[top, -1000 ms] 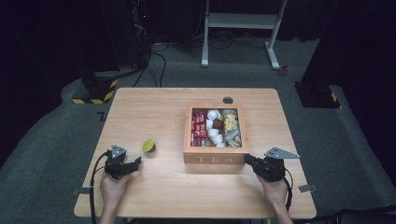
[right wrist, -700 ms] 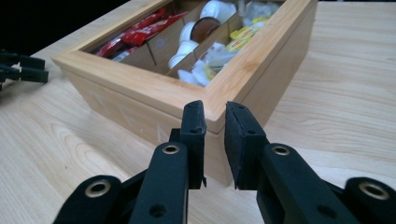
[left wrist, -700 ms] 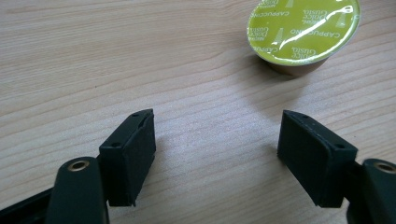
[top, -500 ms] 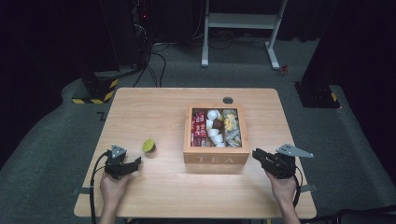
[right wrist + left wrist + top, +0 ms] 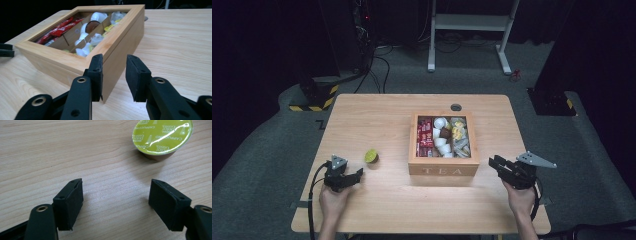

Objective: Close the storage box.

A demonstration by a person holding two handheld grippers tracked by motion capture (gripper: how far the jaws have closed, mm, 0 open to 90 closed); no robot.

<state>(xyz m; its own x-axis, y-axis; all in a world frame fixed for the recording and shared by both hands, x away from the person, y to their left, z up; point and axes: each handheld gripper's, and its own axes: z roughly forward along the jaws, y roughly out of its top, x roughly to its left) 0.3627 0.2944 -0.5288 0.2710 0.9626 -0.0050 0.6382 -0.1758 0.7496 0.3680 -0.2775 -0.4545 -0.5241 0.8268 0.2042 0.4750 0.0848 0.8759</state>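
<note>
A wooden box marked TEA (image 5: 444,165) stands right of the table's middle, with red sachets, white capsules and yellow packets in its compartments. A green-lidded coffee capsule (image 5: 371,156) stands upright on the table left of it. My left gripper (image 5: 356,175) rests open just short of the capsule (image 5: 162,137), which lies ahead and to the right of its spread jaws (image 5: 116,200). My right gripper (image 5: 493,164) hovers a little right of the box's front right corner (image 5: 110,57). Its jaws (image 5: 113,75) have just been opening, and nothing is between them.
A small dark round fitting (image 5: 455,107) sits in the tabletop behind the box. Bare wood (image 5: 377,120) stretches over the table's left and far parts. A white stand (image 5: 472,22) and a yellow-black striped base (image 5: 312,102) are on the floor beyond.
My right gripper has drawn back to the right from the box's front right corner and lifted slightly, and its jaws have spread. The left gripper and the capsule have not moved.
</note>
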